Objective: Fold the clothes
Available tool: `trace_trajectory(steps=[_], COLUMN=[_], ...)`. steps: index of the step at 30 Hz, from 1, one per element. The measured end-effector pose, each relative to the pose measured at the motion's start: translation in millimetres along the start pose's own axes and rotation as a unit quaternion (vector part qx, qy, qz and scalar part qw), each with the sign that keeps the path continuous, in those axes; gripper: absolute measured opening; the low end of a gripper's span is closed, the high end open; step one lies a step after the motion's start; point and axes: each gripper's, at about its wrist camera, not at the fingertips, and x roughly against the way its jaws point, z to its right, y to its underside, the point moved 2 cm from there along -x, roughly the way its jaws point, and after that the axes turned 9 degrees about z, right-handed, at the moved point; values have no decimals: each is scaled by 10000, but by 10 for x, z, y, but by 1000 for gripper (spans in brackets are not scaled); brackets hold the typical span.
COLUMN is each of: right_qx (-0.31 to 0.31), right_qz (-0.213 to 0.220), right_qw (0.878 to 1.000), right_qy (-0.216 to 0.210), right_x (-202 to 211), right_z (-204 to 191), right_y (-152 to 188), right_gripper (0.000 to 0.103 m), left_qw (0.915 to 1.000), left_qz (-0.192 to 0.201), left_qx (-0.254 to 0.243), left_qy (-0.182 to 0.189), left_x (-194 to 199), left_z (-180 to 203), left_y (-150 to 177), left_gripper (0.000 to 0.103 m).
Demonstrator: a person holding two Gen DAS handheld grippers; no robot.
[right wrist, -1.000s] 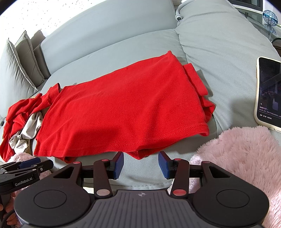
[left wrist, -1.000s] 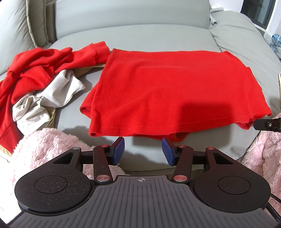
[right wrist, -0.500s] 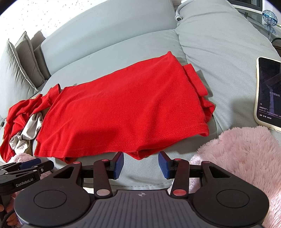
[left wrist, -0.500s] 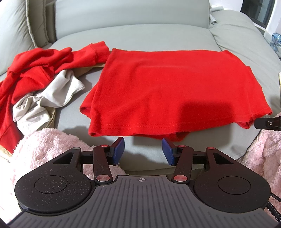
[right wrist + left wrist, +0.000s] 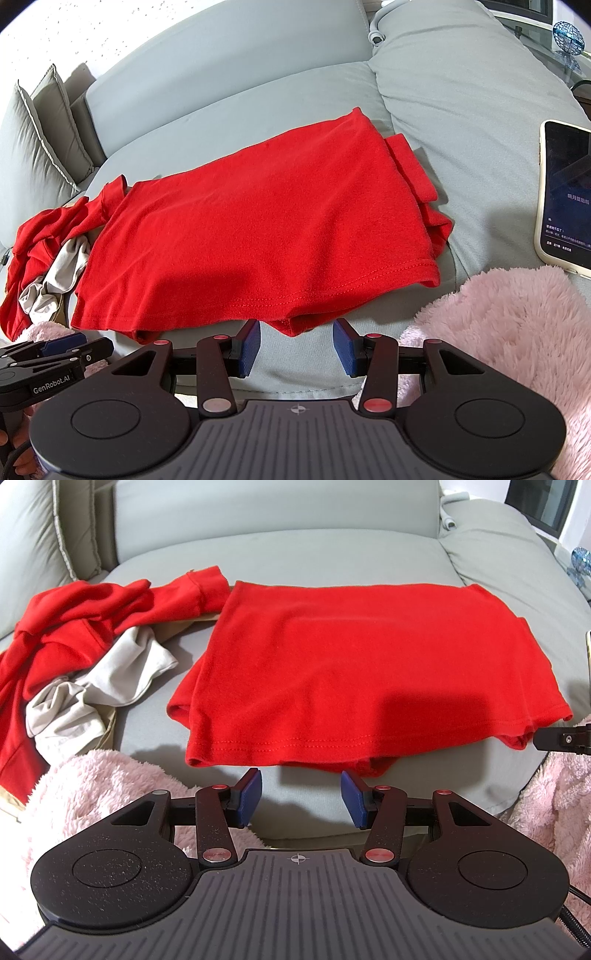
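A red shirt (image 5: pixel 362 672) lies folded flat on the grey sofa seat (image 5: pixel 295 561); it also shows in the right wrist view (image 5: pixel 266 229). My left gripper (image 5: pixel 301 799) is open and empty, just in front of the shirt's near hem. My right gripper (image 5: pixel 297 345) is open and empty, just in front of a fold of the hem that hangs over the seat edge. A crumpled pile of red clothes (image 5: pixel 74 613) and a beige garment (image 5: pixel 107 679) lies to the left of the shirt.
A phone (image 5: pixel 565 199) lies on the sofa at the right. Pink fluffy fabric (image 5: pixel 517 332) covers the near edge on both sides. Grey cushions (image 5: pixel 40 136) stand at the far left. The left gripper (image 5: pixel 55 354) shows in the right wrist view.
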Motion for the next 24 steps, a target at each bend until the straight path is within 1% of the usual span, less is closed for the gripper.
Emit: trace_trajectory(steps=[13, 18, 20, 21, 24], right_qx=[-41, -322, -451, -470, -512], right_qz=[23, 150, 262, 308, 542], right_qw=[10000, 9993, 9986, 9984, 9972], right_qy=[-9, -84, -102, -94, 71], right_x=[-10, -39, -47, -47, -63], right_z=[6, 81, 131, 147, 234], right_y=[-6, -92, -164, -190, -310], right_gripper=[44, 45, 47, 53, 58], left_qw=[10000, 10000, 9999, 9998, 9994], left_qz=[-35, 60, 134, 175, 314], left_qx=[-28, 4, 29, 36, -20], left_qy=[19, 3, 59, 85, 112], left_x=[-20, -63, -75, -83, -127], left_z=[21, 54, 78, 93, 154], left_y=[-26, -101, -138, -159, -234], left_gripper=[54, 54, 54, 54, 54])
